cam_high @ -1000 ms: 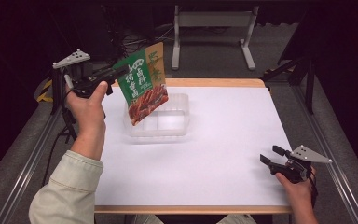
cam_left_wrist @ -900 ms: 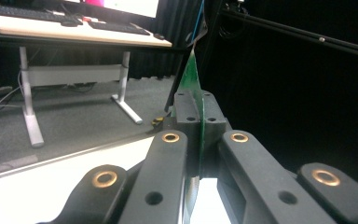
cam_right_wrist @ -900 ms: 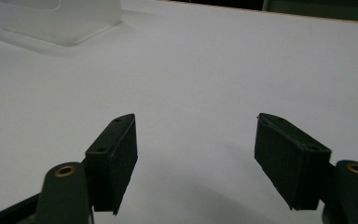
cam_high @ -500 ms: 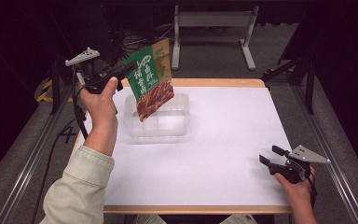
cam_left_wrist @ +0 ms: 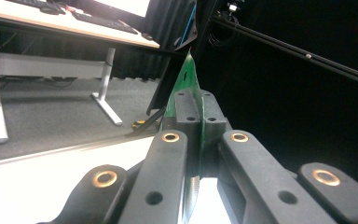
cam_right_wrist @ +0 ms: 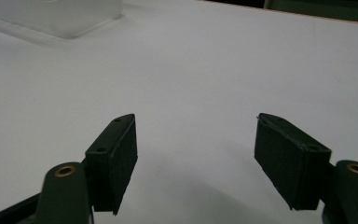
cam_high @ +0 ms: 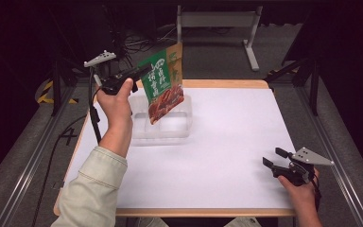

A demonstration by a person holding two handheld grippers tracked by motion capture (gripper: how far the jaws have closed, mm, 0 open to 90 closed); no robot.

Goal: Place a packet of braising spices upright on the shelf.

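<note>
Above tray (cam_high: 163, 128): left hand-held gripper (cam_high: 144, 72) raised, forearm upright, clamped on snack pouch (cam_high: 163, 87).
Desk (cam_high: 227, 142) near edge: right hand-held gripper (cam_high: 270, 158) low, jaws apart, empty.

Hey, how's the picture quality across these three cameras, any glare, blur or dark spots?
High view: the white table is bright and evenly lit, the surroundings fall to near black, and the green snack pouch reads sharp. Left gripper view: the jaws are soft and close-up, clamped on the pouch's edge, and the right half is dark. Right gripper view: the clear tray is washed out and blurry.

Green snack pouch (cam_high: 163, 87) with reddish food picture, hanging tilted above clear, seemingly empty tray (cam_high: 163, 126)
</note>
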